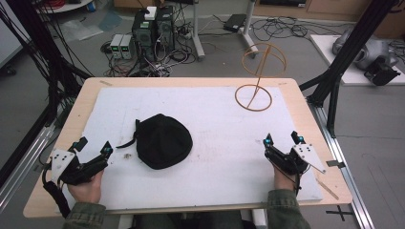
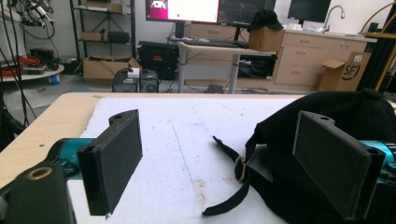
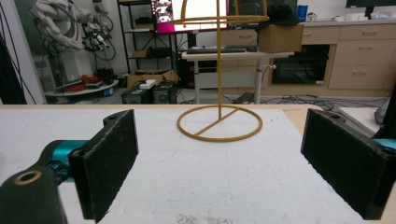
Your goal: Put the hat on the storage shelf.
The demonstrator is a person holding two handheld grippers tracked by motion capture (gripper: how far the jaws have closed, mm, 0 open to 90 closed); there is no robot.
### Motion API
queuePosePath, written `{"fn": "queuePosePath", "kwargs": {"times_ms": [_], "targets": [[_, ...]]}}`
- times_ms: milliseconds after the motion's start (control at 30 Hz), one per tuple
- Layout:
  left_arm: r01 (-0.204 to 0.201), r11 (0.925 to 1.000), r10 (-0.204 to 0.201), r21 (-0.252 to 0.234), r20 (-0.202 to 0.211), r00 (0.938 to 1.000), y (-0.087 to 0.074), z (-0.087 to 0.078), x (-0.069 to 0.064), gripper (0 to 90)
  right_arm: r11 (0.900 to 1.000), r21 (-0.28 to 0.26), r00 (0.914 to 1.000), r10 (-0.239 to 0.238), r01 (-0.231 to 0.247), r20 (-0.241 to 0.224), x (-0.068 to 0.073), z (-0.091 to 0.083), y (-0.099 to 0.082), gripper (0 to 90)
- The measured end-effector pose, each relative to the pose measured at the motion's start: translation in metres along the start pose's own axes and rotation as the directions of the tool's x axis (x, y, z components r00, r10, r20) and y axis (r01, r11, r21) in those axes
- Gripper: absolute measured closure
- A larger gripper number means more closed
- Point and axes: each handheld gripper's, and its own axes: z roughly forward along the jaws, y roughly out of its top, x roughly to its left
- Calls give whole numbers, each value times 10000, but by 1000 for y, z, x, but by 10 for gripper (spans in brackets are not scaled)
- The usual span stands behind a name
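A black cap [image 1: 162,140] lies left of centre on the white mat, its strap and buckle [image 2: 240,168] trailing toward the left gripper. My left gripper [image 1: 94,148] rests at the front left, open, just left of the cap; in the left gripper view the cap [image 2: 327,112] sits behind the right jaw and nothing lies between the pads. A yellow wire hat stand [image 1: 254,95] rises at the back right. My right gripper [image 1: 282,140] sits at the front right, open and empty, pointing at the stand [image 3: 219,122] some way ahead.
The white mat [image 1: 215,143] covers most of the wooden table [image 1: 71,124]. Black frame posts [image 1: 334,90] stand at both sides of the table. Computers and cables [image 1: 153,33] lie on the floor beyond the far edge.
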Motion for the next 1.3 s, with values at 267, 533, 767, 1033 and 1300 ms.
{"fn": "queuePosePath", "kwargs": {"times_ms": [267,533,767,1033,1300], "targets": [[167,9999,-167,-40,175,9997,1,-1,3,155,10000,33,10000,-14,14,32,0,0,0,102],[-76,10000,75,26,520,9986,4,-3,-1,155,10000,44,10000,-26,26,34,-1,0,0,101],[-37,9999,23,150,872,9962,6,1,-6,154,9998,181,9999,-54,56,-85,0,2,-1,102],[-383,9977,279,562,1752,9841,21,10,-9,156,9997,202,9997,-110,115,-232,3,1,-1,101],[-492,9874,101,1506,2502,9681,30,33,-14,156,9997,231,9996,-86,92,-261,2,2,-2,101]]}}
